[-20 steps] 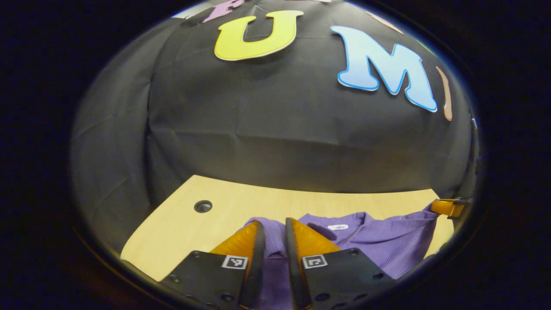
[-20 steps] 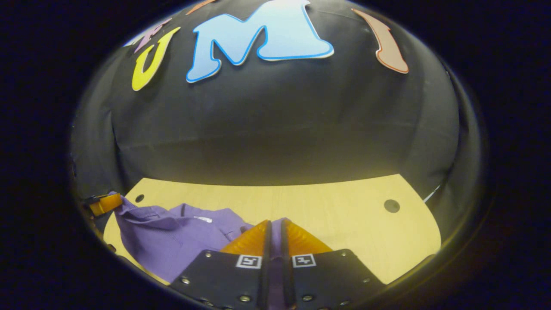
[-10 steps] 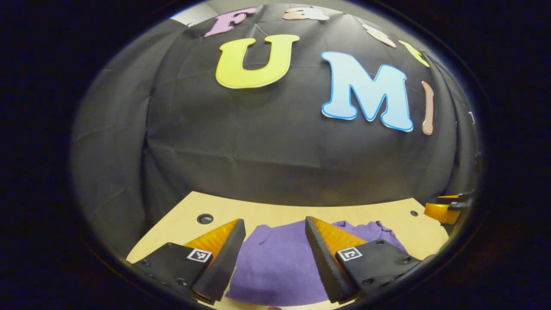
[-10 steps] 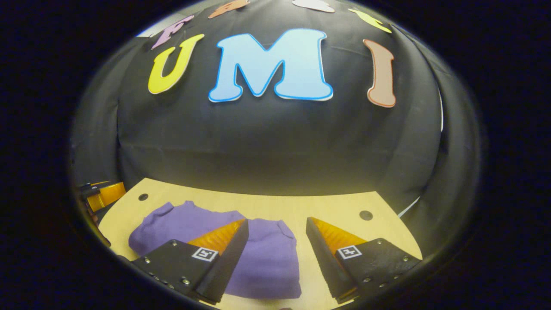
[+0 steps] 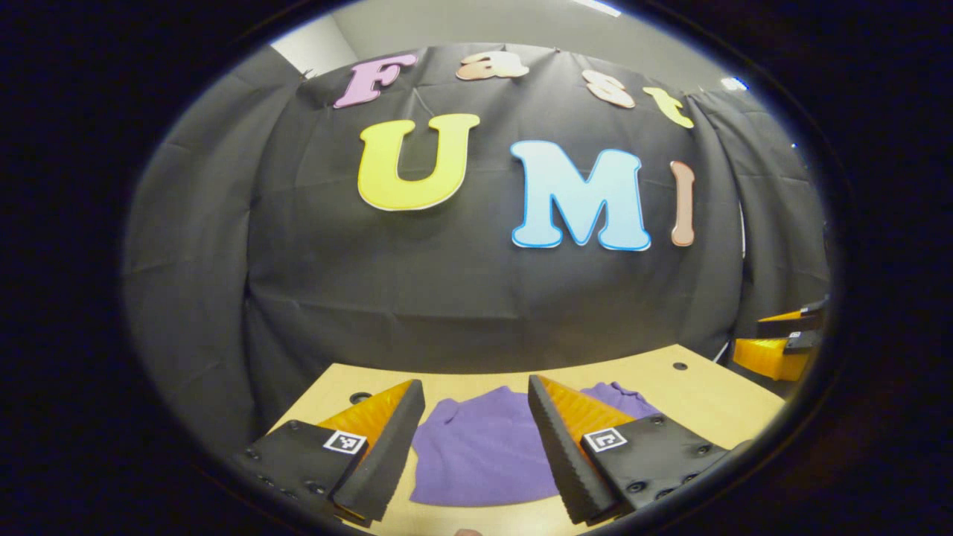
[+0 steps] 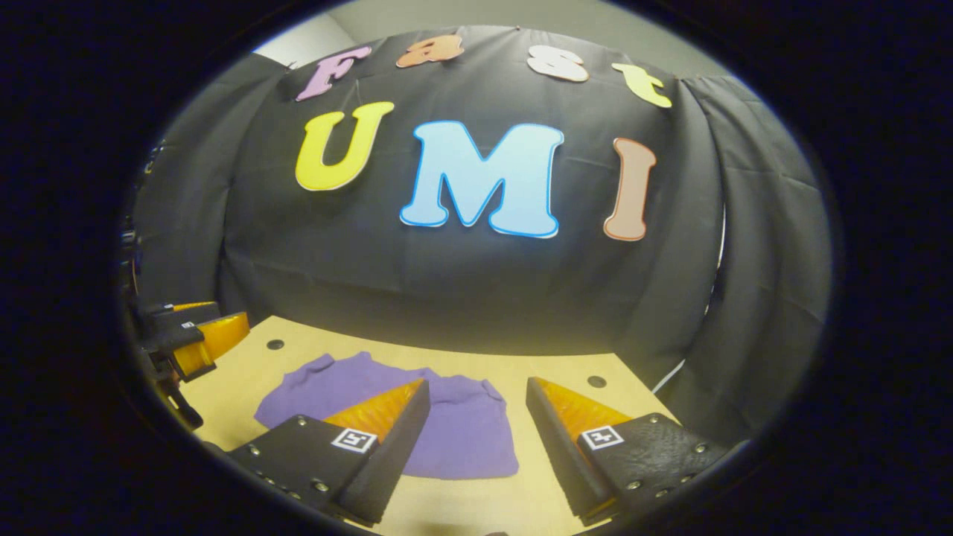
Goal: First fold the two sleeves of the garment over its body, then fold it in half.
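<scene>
- The purple garment [image 5: 480, 450] is seen lying folded into a compact pile on the wooden worktop [image 5: 707, 398], near the worktop's middle.
- The left hand-held gripper [image 5: 476, 439] is held above the garment, fingers spread wide, nothing gripped.
- The right hand-held gripper [image 6: 476, 435] is likewise spread wide and empty, raised over the garment's right edge [image 6: 461, 439].
- Each gripper is glimpsed at the rim of the other's view, off to the side of the garment [image 6: 201, 339]; detail there is probably too blurred to judge.
- Round holes [image 6: 595, 381] are seen in the worktop beyond the garment.
</scene>
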A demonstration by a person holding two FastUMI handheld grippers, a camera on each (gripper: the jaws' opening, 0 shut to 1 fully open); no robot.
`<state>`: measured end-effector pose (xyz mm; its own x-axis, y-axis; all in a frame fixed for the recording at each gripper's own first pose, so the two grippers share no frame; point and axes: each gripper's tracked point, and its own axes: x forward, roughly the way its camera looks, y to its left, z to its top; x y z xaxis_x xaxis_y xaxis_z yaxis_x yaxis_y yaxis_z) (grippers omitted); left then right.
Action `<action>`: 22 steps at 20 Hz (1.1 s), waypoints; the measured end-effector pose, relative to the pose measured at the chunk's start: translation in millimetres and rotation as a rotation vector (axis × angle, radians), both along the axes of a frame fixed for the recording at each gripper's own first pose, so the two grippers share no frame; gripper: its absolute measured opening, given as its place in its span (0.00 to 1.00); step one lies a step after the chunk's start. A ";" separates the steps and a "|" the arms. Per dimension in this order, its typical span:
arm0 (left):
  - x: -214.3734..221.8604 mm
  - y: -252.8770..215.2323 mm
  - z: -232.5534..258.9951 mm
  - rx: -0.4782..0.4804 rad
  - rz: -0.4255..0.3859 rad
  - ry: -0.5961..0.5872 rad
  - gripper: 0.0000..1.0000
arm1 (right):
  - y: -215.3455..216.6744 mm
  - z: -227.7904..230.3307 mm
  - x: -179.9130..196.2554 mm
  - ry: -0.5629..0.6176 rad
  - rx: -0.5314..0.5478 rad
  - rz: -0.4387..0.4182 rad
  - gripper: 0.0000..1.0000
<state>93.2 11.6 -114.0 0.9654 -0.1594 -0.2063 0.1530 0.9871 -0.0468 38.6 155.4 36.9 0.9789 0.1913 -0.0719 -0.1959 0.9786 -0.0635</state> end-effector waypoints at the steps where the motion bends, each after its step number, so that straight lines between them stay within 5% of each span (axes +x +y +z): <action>1: -9.2 -0.3 5.0 0.005 -0.005 -0.012 0.89 | 1.3 0.2 -9.5 -0.007 -0.003 0.004 0.84; 12: -96.7 -0.7 43.8 0.056 0.029 -0.115 0.94 | -22.6 16.7 -72.6 -0.118 0.041 0.019 0.84; 22: -107.4 -18.0 62.8 0.034 0.051 -0.155 0.95 | -47.7 10.3 -65.5 -0.106 0.087 0.018 0.84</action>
<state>-14.2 -6.3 -51.1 0.9927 -0.1051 -0.0583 0.1057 0.9944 0.0074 -27.0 107.7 47.2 0.9765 0.2099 0.0496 -0.2101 0.9777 -0.0001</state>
